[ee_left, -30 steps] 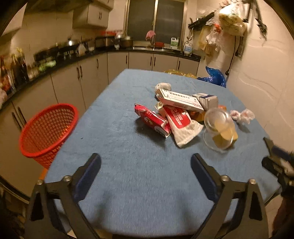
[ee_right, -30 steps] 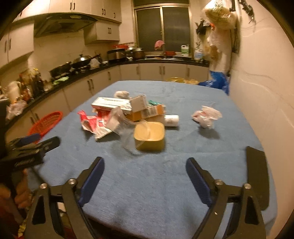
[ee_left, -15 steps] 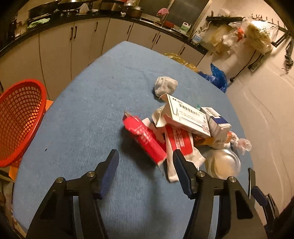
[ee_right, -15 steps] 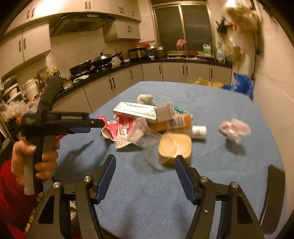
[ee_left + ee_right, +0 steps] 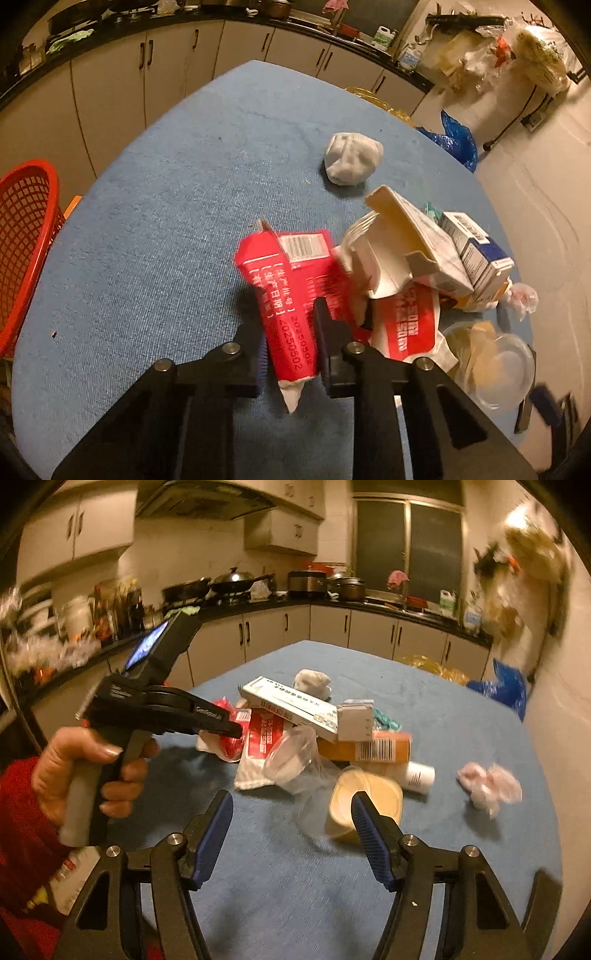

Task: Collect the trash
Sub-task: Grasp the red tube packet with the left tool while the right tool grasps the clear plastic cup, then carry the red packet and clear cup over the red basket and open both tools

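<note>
A red milk carton [image 5: 280, 280] lies at the near left of the trash pile on the blue table [image 5: 166, 184]. My left gripper [image 5: 291, 325] is shut on its lower end, pads on both sides. In the right wrist view a hand in a red sleeve holds the left gripper [image 5: 236, 733] against the red carton [image 5: 227, 740]. My right gripper [image 5: 292, 799] is open with nothing between its pads. It is just short of a yellow tub [image 5: 380, 794] and a clear cup [image 5: 291, 753].
A red basket [image 5: 26, 229] stands off the table's left edge. The pile holds a long white box [image 5: 417, 236], a red-white pouch [image 5: 406, 325], a small blue-white box [image 5: 476, 251] and an orange box [image 5: 369, 747]. Apart lie a white wad [image 5: 351, 157] and a pink wrapper [image 5: 487, 782].
My left gripper moved in to the pile, tipped down and closed on the red carton. My right gripper narrowed, rolled and came closer to the yellow tub.
</note>
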{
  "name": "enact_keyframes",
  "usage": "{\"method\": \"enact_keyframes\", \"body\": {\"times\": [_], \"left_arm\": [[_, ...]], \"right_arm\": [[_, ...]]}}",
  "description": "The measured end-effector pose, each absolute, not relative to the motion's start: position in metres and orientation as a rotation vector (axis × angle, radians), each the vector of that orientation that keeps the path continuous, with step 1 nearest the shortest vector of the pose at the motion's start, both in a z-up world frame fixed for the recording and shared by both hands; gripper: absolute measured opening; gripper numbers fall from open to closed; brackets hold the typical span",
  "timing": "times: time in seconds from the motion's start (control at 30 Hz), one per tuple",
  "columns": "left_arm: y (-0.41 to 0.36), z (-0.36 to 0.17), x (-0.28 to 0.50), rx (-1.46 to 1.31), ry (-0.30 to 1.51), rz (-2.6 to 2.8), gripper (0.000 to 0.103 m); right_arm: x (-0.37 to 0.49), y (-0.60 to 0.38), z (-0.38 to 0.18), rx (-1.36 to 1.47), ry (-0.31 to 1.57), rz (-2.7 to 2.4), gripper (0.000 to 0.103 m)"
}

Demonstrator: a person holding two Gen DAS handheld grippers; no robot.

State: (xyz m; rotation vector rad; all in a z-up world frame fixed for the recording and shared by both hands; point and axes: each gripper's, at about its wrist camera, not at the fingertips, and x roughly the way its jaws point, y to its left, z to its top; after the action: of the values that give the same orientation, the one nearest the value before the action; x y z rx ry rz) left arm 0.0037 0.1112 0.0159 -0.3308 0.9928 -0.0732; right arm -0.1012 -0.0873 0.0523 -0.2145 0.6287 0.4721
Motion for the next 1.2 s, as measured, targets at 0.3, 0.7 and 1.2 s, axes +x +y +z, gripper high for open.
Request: {"method": "enact_keyframes", "body": {"times": [0.3, 0.7, 1.2], "left_arm": [[0.114, 0.021, -0.02, -0.248, 0.94, -0.093, 0.019], [0.117, 0.039, -0.061, -0.172, 0.815, -0.082, 0.017], [0.147, 0.08, -0.089, -0.187, 0.711, -0.031, 0.017]], "right_arm": [[-0.072, -0.059, 0.034, -0.381, 0.63, 0.455, 0.059], [-0.08, -0.084, 0.049, -0.204, 0.612, 0.466, 0.047], [-0.071, -0.063, 0.082, 0.042, 0.647, 0.638, 0.047]]}}
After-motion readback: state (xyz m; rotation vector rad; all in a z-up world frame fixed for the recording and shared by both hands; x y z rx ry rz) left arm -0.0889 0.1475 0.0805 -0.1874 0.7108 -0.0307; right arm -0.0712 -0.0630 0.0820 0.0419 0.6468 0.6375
